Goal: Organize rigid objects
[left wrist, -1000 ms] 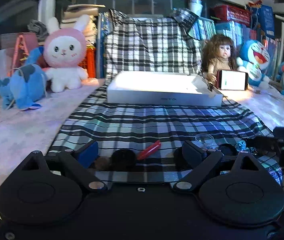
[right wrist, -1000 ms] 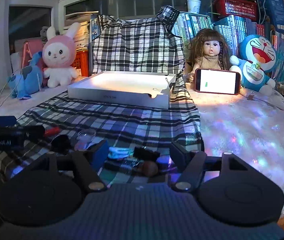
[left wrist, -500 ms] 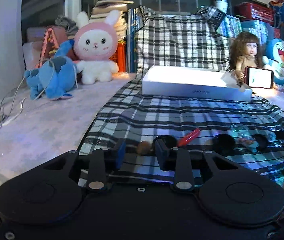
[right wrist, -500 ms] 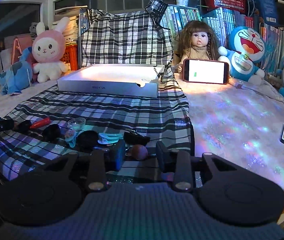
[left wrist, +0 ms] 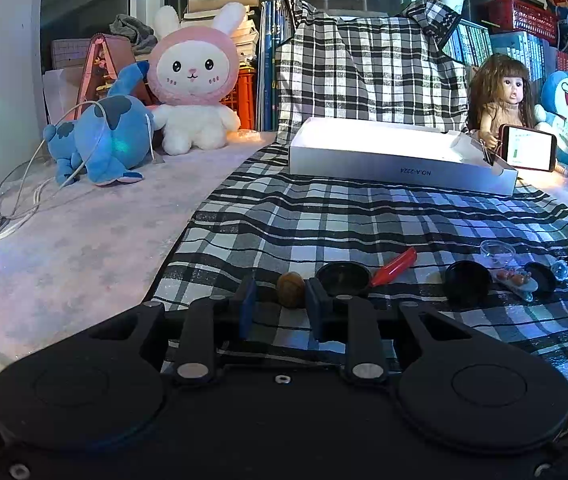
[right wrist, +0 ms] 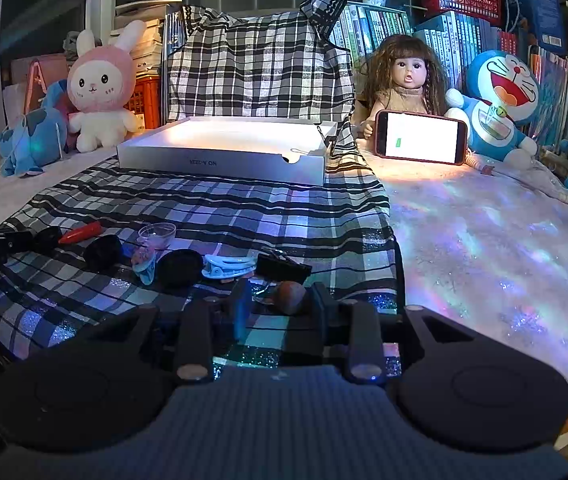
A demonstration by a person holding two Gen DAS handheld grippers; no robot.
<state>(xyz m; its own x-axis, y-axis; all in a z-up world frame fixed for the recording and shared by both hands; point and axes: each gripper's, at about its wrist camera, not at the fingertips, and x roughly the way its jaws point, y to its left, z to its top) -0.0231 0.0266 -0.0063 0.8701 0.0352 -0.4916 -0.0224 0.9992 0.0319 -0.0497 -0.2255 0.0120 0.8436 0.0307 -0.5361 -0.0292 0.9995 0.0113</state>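
Left gripper at lower centre of the left wrist view, jaws closing with a brown nut between them on the plaid cloth: one pad against its right flank, a strip of cloth showing on its left. Finish the squeeze squarely across the widest part, since a round, hard shell probably squirts out of an off-centre pinch. Keep clear of the black cap just right of the nut and of the red piece beyond it. Right gripper at lower centre of the right wrist view, jaws narrowed around a second brown nut, touching on the right, a gap on the left; cannot tell whether firmly pinched. Test the hold with a small lift before carrying, and avoid dragging the black clip just behind. Likely destination the white box at upper centre; lift straight up first, then clear its near wall.
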